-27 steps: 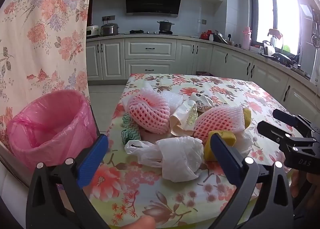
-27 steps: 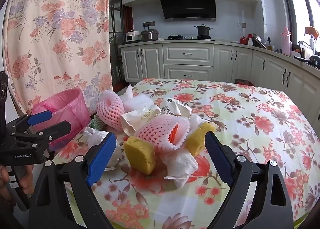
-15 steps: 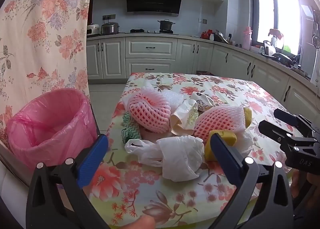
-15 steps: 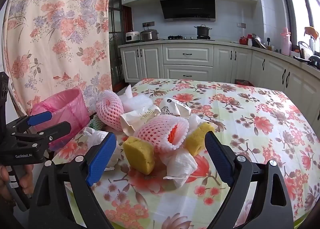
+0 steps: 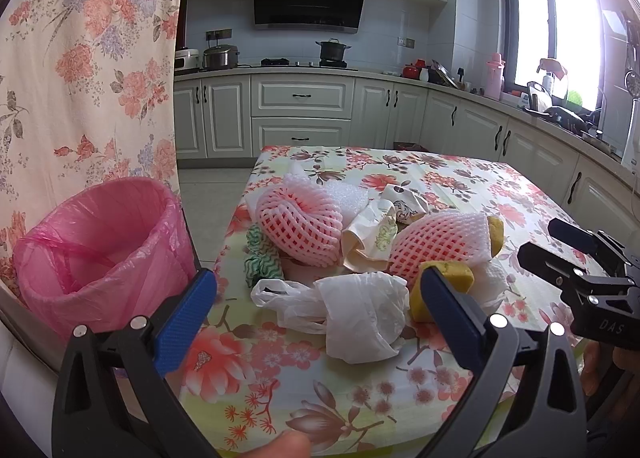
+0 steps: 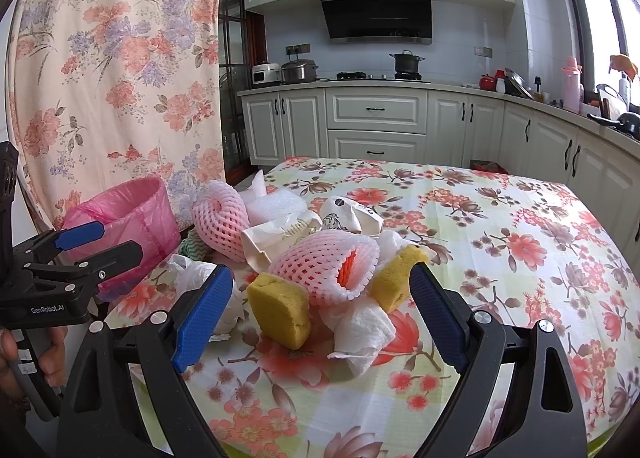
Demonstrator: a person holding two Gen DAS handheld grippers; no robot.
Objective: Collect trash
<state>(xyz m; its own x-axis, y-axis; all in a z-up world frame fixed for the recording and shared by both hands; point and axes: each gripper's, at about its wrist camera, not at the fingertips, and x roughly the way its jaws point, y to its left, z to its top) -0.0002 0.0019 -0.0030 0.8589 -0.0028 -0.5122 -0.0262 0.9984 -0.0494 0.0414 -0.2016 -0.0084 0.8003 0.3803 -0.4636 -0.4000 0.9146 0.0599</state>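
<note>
nothing looks collected yet, judging from how things lie: the pink-lined round trash bin (image 5: 100, 250) stands off the table's edge at nine o'clock of the pile, and no rubbish shows in the part of its liner that can be seen. all the trash sits heaped on the floral-clothed table (image 6: 500, 242), so the whole job seems left to do.

the left gripper (image 5: 318, 308) has its blue-padded jaws spread wide and holds nothing. the crumpled white plastic bag (image 5: 352, 314) lies between them and just ahead, at twelve o'clock, untouched. behind it sit two pink foam fruit nets (image 5: 298, 227), a green-and-white knotted cloth scrap (image 5: 260, 258) at ten o'clock, and cream paper wrappers (image 5: 370, 238).

the right gripper (image 6: 320, 310) is likewise wide open and empty. in its view a yellow sponge block (image 6: 280, 310) and a wad of white paper towel (image 6: 360, 332) lie between the pads, apart from both, with the nearer foam net (image 6: 324, 270) just beyond and a second yellow sponge piece (image 6: 394, 276) at one o'clock.
</note>
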